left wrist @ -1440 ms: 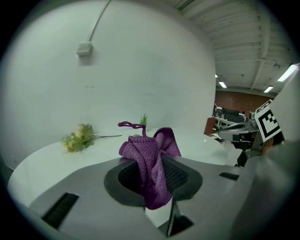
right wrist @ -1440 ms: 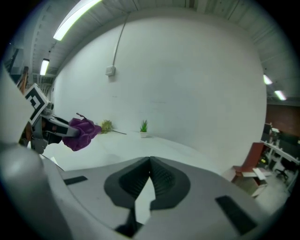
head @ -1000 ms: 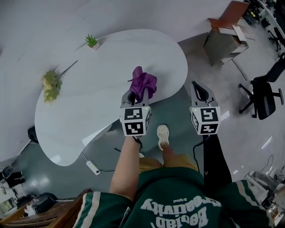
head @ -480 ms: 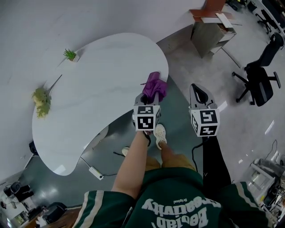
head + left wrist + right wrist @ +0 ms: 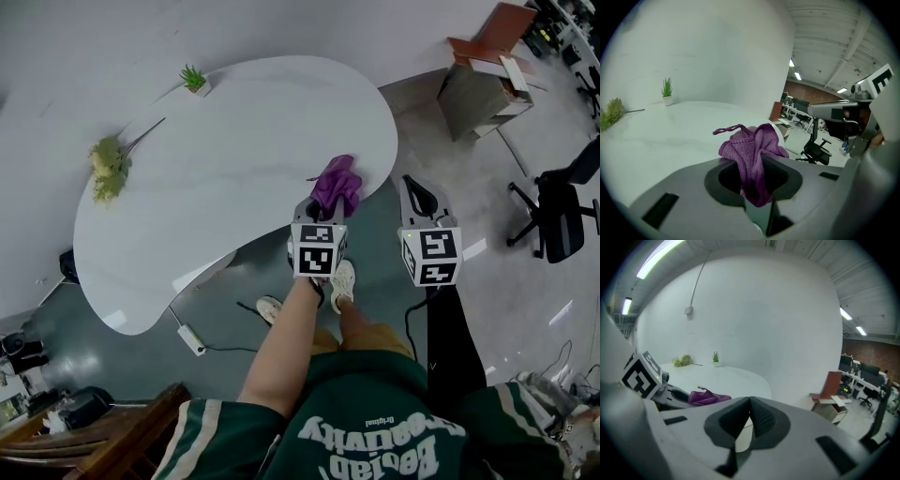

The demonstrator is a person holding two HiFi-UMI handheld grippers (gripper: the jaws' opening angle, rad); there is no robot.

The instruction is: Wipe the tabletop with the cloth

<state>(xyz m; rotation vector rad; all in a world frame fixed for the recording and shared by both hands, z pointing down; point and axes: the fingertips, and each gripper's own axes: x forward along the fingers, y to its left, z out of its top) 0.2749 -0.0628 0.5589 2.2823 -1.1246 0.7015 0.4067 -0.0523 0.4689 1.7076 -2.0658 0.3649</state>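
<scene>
A crumpled purple cloth (image 5: 336, 185) is pinched in my left gripper (image 5: 323, 204), which is shut on it over the near right edge of the white curved table (image 5: 234, 141). In the left gripper view the cloth (image 5: 752, 143) bunches up out of the jaws of the left gripper (image 5: 752, 161) with the tabletop (image 5: 670, 131) beyond; whether it touches the top I cannot tell. My right gripper (image 5: 415, 194) hangs off the table over the floor, shut on nothing (image 5: 750, 404). From its view the cloth (image 5: 705, 398) shows at the left.
A small potted plant (image 5: 195, 82) and a bunch of flowers (image 5: 109, 169) lie on the table's far left. A cabinet (image 5: 483, 80) and an office chair (image 5: 562, 206) stand to the right. A power strip (image 5: 190, 339) lies on the floor under the table's edge.
My left gripper has carried the cloth to the right along the table's near edge. The right gripper has stayed beside it, off the table.
</scene>
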